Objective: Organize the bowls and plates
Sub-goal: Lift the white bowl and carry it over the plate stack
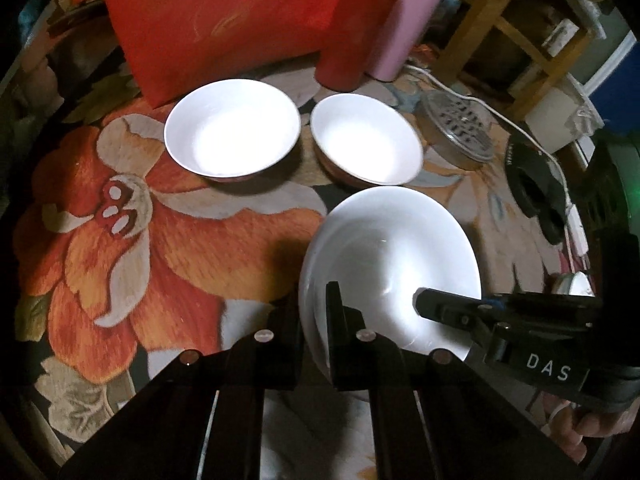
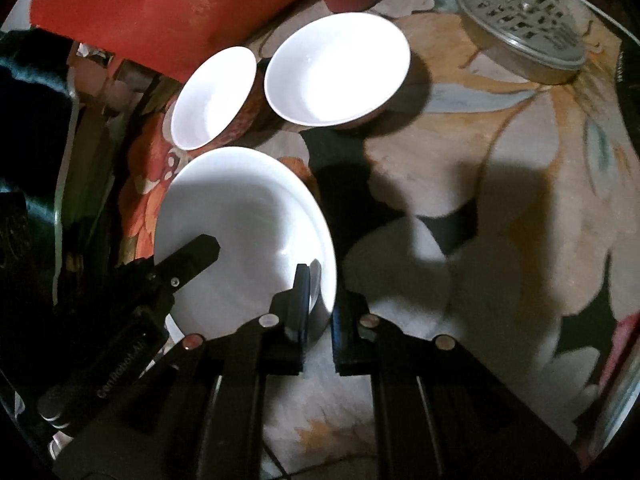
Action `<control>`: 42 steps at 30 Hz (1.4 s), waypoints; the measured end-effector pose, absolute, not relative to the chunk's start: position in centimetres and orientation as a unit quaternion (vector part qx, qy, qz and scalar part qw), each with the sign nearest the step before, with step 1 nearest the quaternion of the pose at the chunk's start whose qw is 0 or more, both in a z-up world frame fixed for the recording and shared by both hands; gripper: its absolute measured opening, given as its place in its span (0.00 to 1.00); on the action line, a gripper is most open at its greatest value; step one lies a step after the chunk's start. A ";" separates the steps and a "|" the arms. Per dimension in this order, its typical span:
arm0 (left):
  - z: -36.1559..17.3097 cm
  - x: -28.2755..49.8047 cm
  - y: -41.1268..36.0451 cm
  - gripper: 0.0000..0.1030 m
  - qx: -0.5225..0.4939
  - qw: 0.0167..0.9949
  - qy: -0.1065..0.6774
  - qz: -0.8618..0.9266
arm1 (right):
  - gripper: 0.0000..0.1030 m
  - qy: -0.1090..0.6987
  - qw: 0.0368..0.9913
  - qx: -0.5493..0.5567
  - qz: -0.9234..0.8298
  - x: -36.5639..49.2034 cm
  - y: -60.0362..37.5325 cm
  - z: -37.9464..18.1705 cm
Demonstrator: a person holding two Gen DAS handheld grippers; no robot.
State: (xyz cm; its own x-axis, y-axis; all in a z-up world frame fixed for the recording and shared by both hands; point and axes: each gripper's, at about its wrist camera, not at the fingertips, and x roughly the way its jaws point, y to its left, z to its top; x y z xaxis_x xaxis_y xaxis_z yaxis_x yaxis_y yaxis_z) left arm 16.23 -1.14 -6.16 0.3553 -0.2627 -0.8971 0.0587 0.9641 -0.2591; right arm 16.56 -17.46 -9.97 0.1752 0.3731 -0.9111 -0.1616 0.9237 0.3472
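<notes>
A white plate (image 1: 384,248) is held tilted above the flowered tablecloth. My left gripper (image 1: 314,320) is shut on its left rim, one finger (image 1: 334,312) inside and the other outside. My right gripper (image 2: 320,300) is shut on the plate's (image 2: 240,220) opposite rim, with a finger (image 2: 300,296) on its inner face. It reaches in from the right in the left wrist view (image 1: 440,304). Two white bowls with red outsides stand side by side behind the plate, one on the left (image 1: 232,128) (image 2: 212,96) and one on the right (image 1: 366,138) (image 2: 336,68).
A red bag (image 1: 216,20), a red cup (image 1: 352,40) and a pink tumbler (image 1: 404,24) stand behind the bowls. A perforated metal lid (image 1: 456,128) (image 2: 524,28) lies to the right with a white cable (image 1: 500,116). A wooden stool (image 1: 516,20) stands beyond the table.
</notes>
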 end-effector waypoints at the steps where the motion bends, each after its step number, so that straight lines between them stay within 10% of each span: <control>1: -5.8 15.8 -1.3 0.07 -0.093 0.818 0.559 -0.102 | 0.09 0.617 0.763 0.082 0.175 16.3 -17.5 -9.7; 42: 0.7 7.2 -36.5 0.07 0.026 0.760 0.564 -0.322 | 0.12 0.587 0.783 0.203 -0.024 0.1 -48.9 -2.3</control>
State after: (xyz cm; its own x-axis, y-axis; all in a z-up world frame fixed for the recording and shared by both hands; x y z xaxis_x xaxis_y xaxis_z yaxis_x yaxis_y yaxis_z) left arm 7.20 -36.46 0.75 0.1557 -0.4594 -0.8745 0.5191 0.7912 -0.3232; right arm 0.09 -48.85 -2.32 0.3088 0.2011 -0.9296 0.2767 0.9161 0.2901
